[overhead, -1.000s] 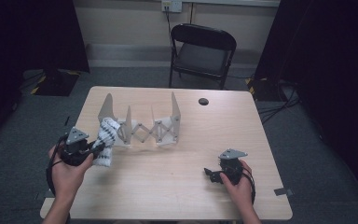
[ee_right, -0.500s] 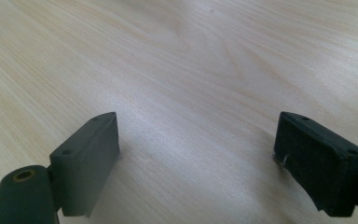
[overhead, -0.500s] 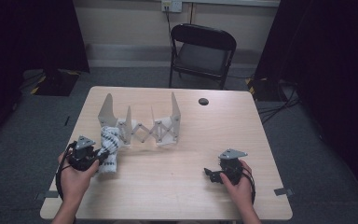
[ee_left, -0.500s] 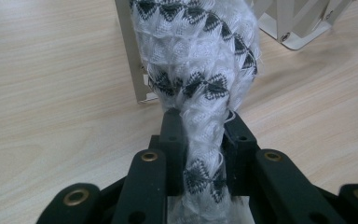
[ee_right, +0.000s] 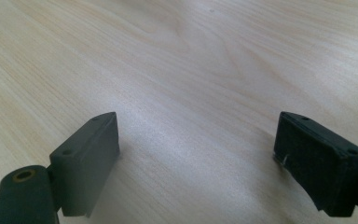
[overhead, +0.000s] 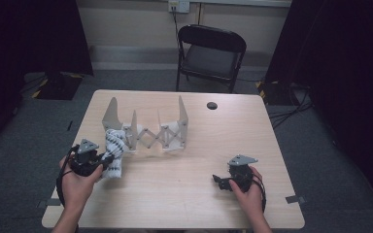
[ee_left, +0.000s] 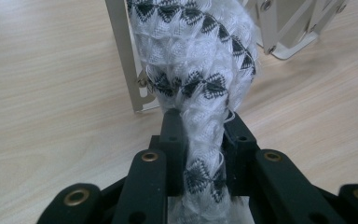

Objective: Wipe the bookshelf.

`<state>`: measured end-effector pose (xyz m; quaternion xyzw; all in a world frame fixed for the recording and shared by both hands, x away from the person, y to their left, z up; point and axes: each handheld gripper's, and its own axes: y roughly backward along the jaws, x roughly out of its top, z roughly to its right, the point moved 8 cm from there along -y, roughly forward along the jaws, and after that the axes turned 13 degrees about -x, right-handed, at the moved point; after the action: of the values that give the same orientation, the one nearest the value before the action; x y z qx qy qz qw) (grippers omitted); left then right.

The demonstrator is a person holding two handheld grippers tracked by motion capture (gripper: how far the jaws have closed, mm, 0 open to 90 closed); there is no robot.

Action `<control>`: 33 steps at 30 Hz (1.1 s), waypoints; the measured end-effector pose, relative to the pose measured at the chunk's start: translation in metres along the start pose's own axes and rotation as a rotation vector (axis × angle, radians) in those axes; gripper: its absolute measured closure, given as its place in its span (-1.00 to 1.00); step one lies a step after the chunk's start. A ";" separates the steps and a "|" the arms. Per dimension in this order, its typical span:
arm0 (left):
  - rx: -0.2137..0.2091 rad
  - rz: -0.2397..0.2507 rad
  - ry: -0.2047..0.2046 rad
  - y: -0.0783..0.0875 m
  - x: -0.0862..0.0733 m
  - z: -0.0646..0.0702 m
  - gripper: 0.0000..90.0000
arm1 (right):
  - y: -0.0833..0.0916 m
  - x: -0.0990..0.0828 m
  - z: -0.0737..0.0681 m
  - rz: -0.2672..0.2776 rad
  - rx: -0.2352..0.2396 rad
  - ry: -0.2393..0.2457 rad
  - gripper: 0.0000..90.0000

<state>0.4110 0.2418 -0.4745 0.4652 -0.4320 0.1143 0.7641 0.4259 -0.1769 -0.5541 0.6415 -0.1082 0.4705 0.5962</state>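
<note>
While the left gripper (ee_left: 199, 135) clamps its black jaws on a white knitted sock with black diamond bands (ee_left: 200, 84), the sock's long axis runs straight ahead of the jaws, its bunched far end resting against the leftmost slat of the folding accordion rack (overhead: 148, 131). Seen from the high view, the sock (overhead: 114, 153) stretches from the gripper toward the rack. Compared with a second ago, this hand has drawn back toward the near table edge and the sock lies lower on the wooden table (overhead: 184, 194). Off to its right, the right gripper (ee_right: 198, 158) rests with jaws spread wide over bare wood, unmoved.
</note>
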 end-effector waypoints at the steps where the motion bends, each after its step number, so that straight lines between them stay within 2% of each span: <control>1: -0.001 0.003 -0.001 0.001 0.001 0.001 0.64 | 0.000 0.000 0.000 0.000 0.000 0.000 -0.70; 5: -0.013 0.004 -0.027 0.003 0.007 0.008 0.65 | 0.000 0.000 0.000 -0.001 0.000 0.000 -0.70; 7: -0.013 -0.015 -0.017 0.001 0.005 0.009 0.66 | 0.000 0.000 0.000 -0.001 0.001 0.000 -0.70; 11: -0.017 -0.067 -0.002 -0.005 -0.005 0.004 0.67 | 0.000 0.000 0.000 -0.001 0.001 0.000 -0.70; 19: -0.011 -0.118 0.040 -0.018 -0.030 -0.007 0.67 | 0.000 0.000 0.000 -0.001 0.000 0.000 -0.70; 26: 0.007 -0.128 0.078 -0.020 -0.046 -0.016 0.67 | 0.000 0.000 0.000 -0.001 0.000 0.000 -0.70; 30: 0.000 -0.151 0.079 -0.019 -0.055 -0.016 0.67 | 0.000 0.000 0.000 0.000 0.000 0.000 -0.70; 33: -0.003 -0.148 0.081 -0.020 -0.059 -0.016 0.67 | 0.000 0.000 0.000 0.000 0.000 0.000 -0.70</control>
<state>0.3960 0.2576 -0.5351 0.4897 -0.3653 0.0759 0.7881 0.4259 -0.1768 -0.5541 0.6416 -0.1080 0.4706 0.5961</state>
